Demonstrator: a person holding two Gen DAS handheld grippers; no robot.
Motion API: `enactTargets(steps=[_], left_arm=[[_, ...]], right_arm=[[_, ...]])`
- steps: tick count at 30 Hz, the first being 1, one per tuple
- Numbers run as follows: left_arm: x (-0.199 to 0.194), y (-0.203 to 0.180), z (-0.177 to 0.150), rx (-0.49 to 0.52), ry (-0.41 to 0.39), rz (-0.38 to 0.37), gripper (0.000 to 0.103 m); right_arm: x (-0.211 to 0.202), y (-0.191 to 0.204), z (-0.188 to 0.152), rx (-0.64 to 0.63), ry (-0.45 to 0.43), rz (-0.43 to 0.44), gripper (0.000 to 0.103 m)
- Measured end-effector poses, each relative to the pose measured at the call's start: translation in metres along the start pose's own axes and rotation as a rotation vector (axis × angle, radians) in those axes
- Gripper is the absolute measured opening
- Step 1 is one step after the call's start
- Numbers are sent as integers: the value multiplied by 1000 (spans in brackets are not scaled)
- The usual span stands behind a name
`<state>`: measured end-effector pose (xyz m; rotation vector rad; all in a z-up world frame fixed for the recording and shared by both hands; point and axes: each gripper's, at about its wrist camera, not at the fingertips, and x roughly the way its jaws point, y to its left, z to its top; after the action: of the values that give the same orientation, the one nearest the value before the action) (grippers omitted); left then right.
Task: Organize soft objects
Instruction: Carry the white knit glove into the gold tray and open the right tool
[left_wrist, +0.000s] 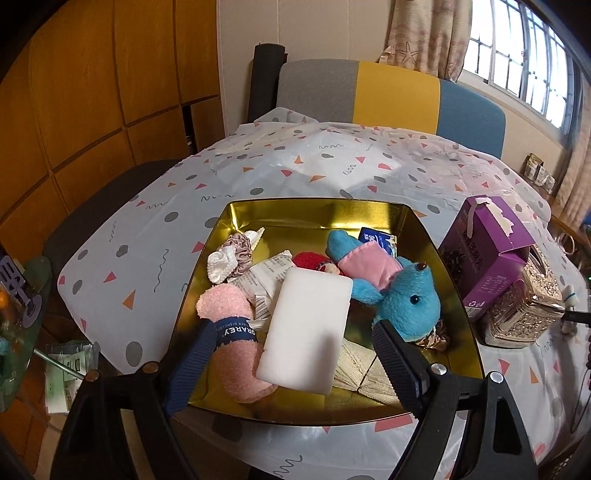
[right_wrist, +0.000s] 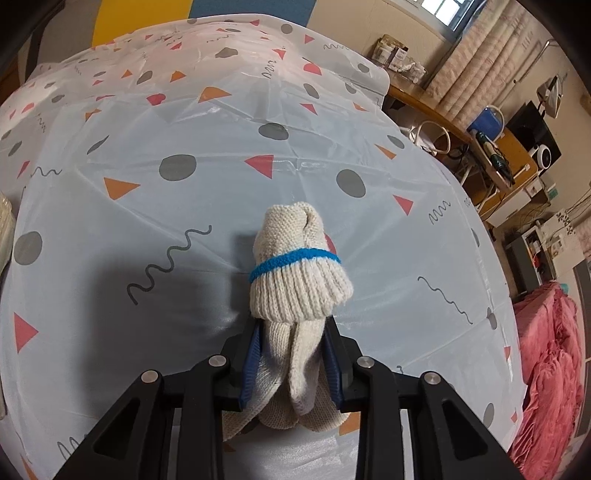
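While the left gripper (left_wrist: 295, 332) hangs over the square gold metal tin (left_wrist: 317, 210), its blue-padded fingers (left_wrist: 195, 354) stand wide apart, and a white rectangular foam sponge (left_wrist: 306, 328) sits between them, seemingly loose. Beside the sponge lie a pink fuzzy rolled cloth (left_wrist: 232, 339) and a blue plush elephant in pink (left_wrist: 391, 284).

From the right wrist, the right gripper (right_wrist: 291, 354) is clenched on a cream knitted glove with a blue band (right_wrist: 295, 269), above the patterned plastic tablecloth (right_wrist: 184, 221).
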<state>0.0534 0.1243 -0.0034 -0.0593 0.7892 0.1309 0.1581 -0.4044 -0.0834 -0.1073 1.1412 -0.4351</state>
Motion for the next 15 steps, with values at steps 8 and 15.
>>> enactTargets(steps=[8,15], left_arm=[[1,-1,-1,-3,12,-25,87],[0,2,-3,4,9,-44,87]], right_arm=[[-2,-6,2,73,37,68,26],[-14,-11,8,201,72,227,26]])
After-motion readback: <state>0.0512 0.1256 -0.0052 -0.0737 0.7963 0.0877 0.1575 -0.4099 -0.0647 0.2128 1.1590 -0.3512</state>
